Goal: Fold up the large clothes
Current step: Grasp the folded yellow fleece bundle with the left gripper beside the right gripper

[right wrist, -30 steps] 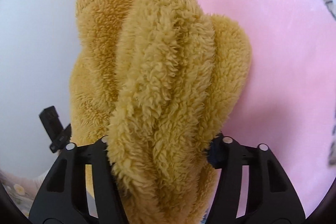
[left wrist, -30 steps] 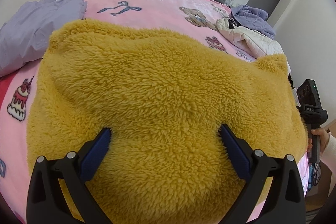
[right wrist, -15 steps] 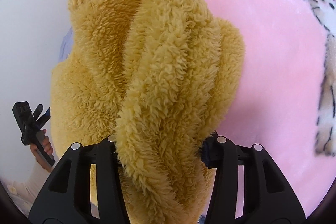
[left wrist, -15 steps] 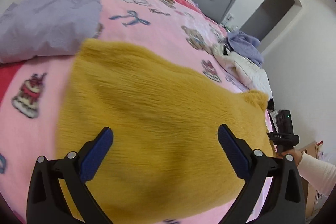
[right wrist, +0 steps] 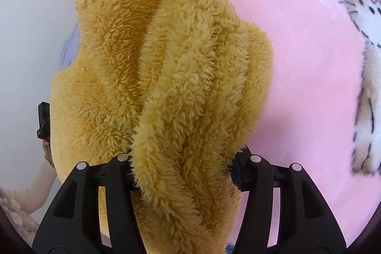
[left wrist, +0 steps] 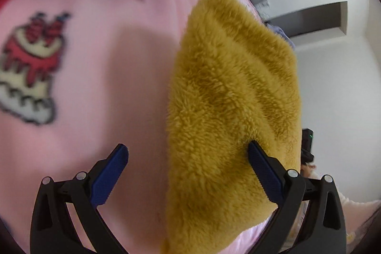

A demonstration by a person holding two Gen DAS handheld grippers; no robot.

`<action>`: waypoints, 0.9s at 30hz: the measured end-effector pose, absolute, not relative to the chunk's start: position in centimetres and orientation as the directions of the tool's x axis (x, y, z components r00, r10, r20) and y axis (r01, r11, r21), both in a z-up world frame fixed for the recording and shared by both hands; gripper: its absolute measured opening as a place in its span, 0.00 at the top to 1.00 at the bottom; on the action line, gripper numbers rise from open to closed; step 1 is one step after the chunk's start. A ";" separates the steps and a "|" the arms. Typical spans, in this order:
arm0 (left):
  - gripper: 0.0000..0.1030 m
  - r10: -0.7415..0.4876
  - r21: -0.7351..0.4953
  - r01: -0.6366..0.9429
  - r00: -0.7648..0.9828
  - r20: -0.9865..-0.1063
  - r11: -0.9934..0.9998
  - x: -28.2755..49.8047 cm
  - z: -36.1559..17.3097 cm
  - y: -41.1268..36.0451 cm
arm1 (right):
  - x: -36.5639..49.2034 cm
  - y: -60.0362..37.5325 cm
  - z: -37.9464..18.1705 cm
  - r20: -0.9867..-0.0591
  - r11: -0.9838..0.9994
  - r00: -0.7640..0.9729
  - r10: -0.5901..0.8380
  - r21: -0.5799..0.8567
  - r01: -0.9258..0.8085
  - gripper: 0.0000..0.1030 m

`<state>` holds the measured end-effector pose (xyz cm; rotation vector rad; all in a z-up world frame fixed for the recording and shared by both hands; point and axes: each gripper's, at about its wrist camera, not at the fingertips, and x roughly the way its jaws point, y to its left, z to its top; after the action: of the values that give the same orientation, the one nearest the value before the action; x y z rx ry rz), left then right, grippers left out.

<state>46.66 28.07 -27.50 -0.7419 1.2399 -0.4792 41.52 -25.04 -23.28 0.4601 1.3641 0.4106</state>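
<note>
Fingers: right gripper [right wrist: 184,161] opening around yellow fleece [right wrist: 166,63]; left gripper [left wrist: 188,173] spread, holding nothing.
Change: left view swung off the fleece onto pink blanket [left wrist: 107,87]; fold underway.

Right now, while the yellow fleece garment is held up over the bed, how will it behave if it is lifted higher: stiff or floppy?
Probably floppy: the yellow fleece garment hangs in soft folds from the right gripper, whose jaws are opening around a thick bunch of it. It looks bulky, likely light for its size. The shaggy pile should resist slipping, though the open left gripper holds nothing.
</note>
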 end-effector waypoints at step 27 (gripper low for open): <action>0.04 -0.833 -0.851 -0.137 0.177 -0.524 0.507 51.7 -30.7 22.2 | 41.5 -25.4 -23.6 -0.849 0.858 0.163 0.503 0.513 0.024 0.37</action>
<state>51.70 22.22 -30.71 -0.9490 1.3246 -0.6151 41.48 -25.45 -23.61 0.4635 1.3767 0.3595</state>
